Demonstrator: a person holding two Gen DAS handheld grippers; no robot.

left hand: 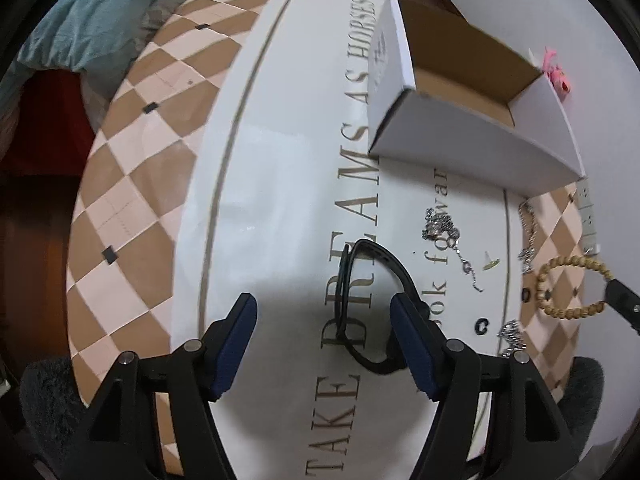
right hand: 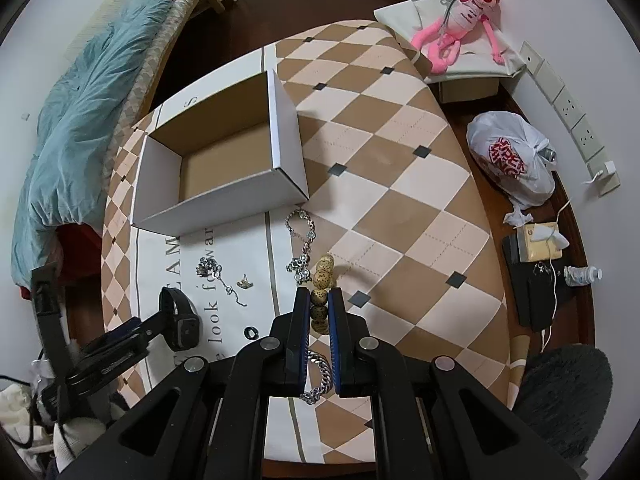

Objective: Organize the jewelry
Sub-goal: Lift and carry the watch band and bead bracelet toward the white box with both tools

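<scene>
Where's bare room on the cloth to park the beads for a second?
Free: the checkered stretch right of the box and beyond the silver chain; also the white cloth left of the watch. Crowded: the strip in front of the box, with chains, rings, earring.

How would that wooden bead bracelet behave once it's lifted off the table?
The wooden bead bracelet is pinched between the right gripper's fingers, and its free beads hang in a loose string, so it is probably floppy rather than stiff. Small wooden beads suggest it is light. Round beads could roll or slip within a narrow pinch.
</scene>
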